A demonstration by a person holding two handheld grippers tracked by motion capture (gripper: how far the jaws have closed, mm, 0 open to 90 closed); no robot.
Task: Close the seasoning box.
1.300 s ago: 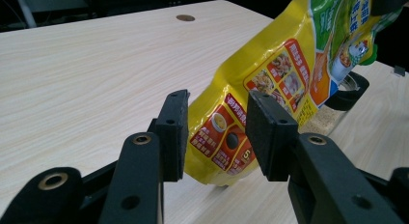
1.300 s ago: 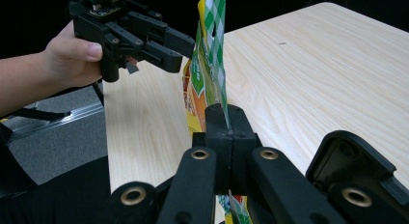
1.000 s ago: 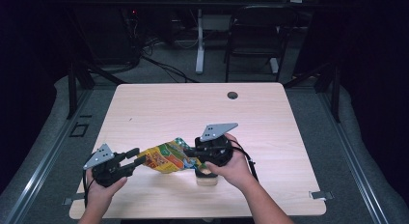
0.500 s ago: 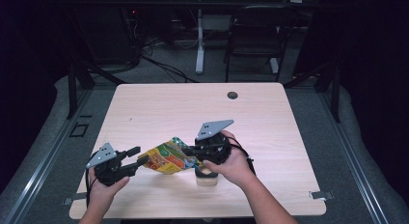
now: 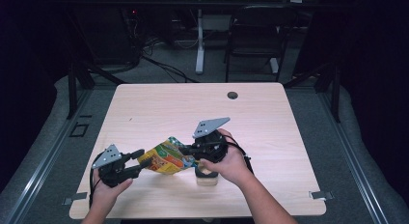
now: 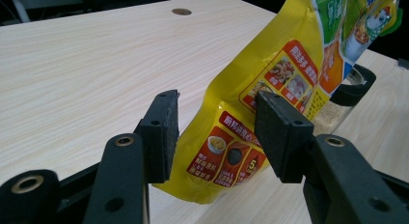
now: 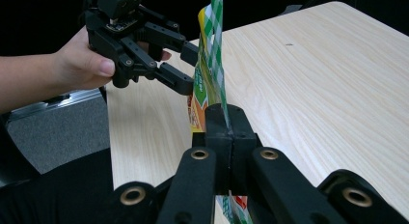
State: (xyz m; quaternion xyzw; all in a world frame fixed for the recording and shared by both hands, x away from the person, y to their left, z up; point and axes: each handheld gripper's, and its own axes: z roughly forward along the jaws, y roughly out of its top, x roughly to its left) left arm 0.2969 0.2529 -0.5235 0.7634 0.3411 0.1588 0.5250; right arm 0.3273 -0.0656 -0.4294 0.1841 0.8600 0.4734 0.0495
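A yellow printed snack pouch hangs slanted above the table between both hands. My right gripper is shut on its green-checked top edge, the jaws pressed flat together on the film. My left gripper is open, and its jaws have just been opening wide and then closing a touch. The pouch's lower end stands between its pads without being pinched. A glass jar with a black rim and beige contents stands on the table under the right hand.
A dark round hole sits near the table's far edge. The pale wood tabletop stretches behind and to both sides of the hands. A chair and cables stand on the floor beyond the table.
The left gripper's jaws stand wider around the pouch's lower end than a second ago. Both hands and the pouch have hardly shifted.
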